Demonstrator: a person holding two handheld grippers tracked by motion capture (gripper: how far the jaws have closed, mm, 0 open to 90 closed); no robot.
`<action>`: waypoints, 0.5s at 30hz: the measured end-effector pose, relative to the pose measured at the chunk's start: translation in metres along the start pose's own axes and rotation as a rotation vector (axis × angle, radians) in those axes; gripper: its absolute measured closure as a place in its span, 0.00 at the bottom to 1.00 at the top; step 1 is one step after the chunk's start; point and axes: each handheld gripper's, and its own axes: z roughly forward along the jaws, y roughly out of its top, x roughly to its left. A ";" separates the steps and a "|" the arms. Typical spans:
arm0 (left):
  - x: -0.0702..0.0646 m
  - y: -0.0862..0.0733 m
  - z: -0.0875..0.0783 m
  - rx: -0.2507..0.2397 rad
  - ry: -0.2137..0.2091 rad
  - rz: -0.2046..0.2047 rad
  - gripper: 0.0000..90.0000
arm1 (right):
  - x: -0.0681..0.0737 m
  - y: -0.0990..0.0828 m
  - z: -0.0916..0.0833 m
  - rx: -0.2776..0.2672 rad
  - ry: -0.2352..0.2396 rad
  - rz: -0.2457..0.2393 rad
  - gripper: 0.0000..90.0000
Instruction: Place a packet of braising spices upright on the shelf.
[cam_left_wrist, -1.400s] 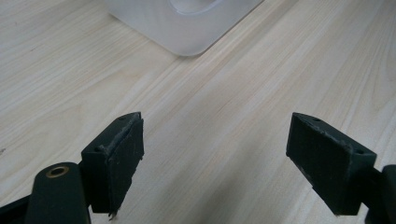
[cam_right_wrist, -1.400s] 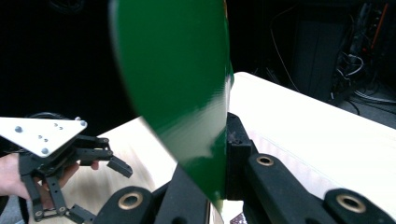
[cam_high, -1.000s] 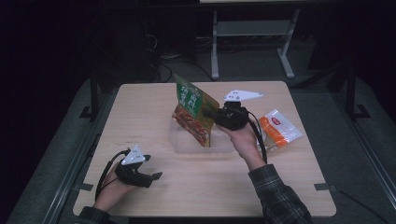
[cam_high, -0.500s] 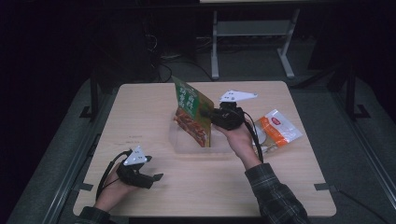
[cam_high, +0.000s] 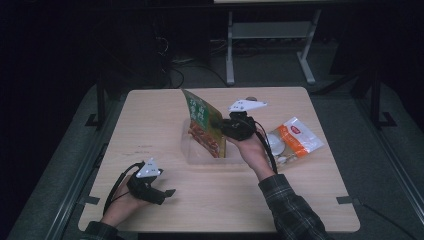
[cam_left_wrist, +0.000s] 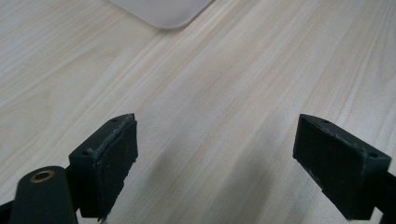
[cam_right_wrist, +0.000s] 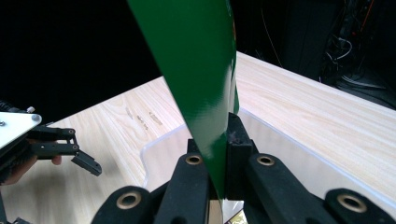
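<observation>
A green snack bag (cam_high: 202, 125) with a red-brown lower part hangs tilted over a clear plastic tray (cam_high: 200, 159) at the table's middle. My right gripper (cam_high: 224, 131) is shut on the bag's right edge. In the right gripper view the jaws pinch the green bag (cam_right_wrist: 196, 70) at the right gripper (cam_right_wrist: 219, 158), above the clear tray (cam_right_wrist: 285, 144). My left gripper (cam_high: 167, 192) rests near the front left of the table. Its jaws have just been opening. In the left gripper view the left gripper (cam_left_wrist: 215, 163) stands open over bare wood with nothing between its pads.
An orange and white packet (cam_high: 294, 142) lies right of the tray, beside the right hand. A corner of the clear tray (cam_left_wrist: 163, 9) shows ahead of the left gripper. The wooden table (cam_high: 150, 115) has open room at left and front. A metal stand (cam_high: 270, 35) is behind.
The right gripper has carried the green bag slightly left and down toward the clear tray. The left hand has stayed where it was.
</observation>
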 end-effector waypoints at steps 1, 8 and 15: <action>0.000 0.000 0.000 -0.001 0.000 -0.003 0.14 | -0.001 -0.001 0.001 0.003 0.000 0.001 0.99; 0.002 0.000 0.000 -0.009 -0.004 -0.015 0.14 | -0.002 -0.005 0.005 0.017 0.001 0.006 0.99; 0.002 0.000 0.003 0.014 -0.025 0.006 0.14 | 0.000 -0.010 0.011 0.051 0.004 -0.010 0.98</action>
